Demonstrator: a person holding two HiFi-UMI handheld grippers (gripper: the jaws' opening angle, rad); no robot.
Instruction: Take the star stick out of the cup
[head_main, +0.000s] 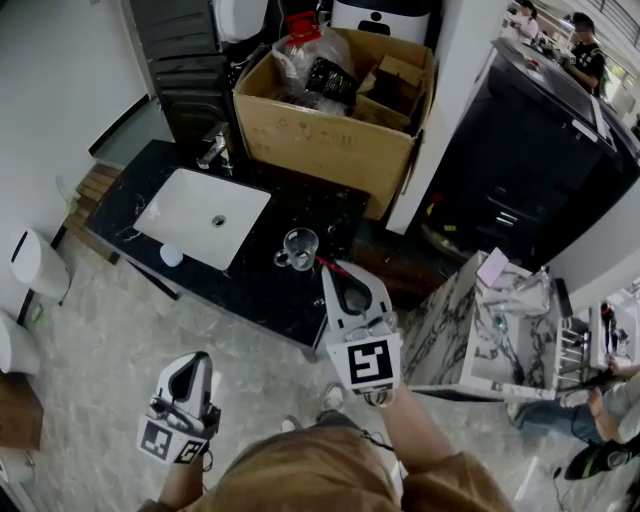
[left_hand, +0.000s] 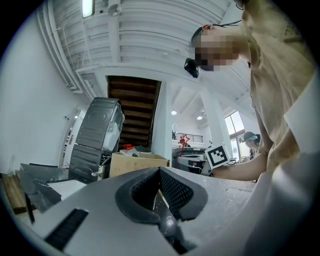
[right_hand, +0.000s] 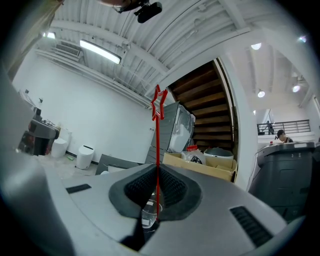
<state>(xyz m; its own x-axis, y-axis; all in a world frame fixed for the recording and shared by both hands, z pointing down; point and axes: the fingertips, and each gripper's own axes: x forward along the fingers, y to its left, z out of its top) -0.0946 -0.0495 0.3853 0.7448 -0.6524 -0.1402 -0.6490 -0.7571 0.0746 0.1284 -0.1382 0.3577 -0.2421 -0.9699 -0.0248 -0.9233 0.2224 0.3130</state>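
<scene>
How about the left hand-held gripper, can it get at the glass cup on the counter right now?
Probably yes: nothing stands between the left hand-held gripper and the glass cup. Its jaws are shut, though, and the right hand-held gripper, clamped on the star stick, sits close beside it.

Star stick (right_hand: 158, 150): bright red; cup (head_main: 299, 247): clear, colourless glass. Countertop (head_main: 300, 300): black with thin white veining, set with a plain white sink (head_main: 190, 215); cardboard box (head_main: 320, 140): tan brown. Left gripper (left_hand: 159, 171) and right gripper (right_hand: 156, 169): pale grey shells, black cross-hatched pads, black-and-white square markers.
</scene>
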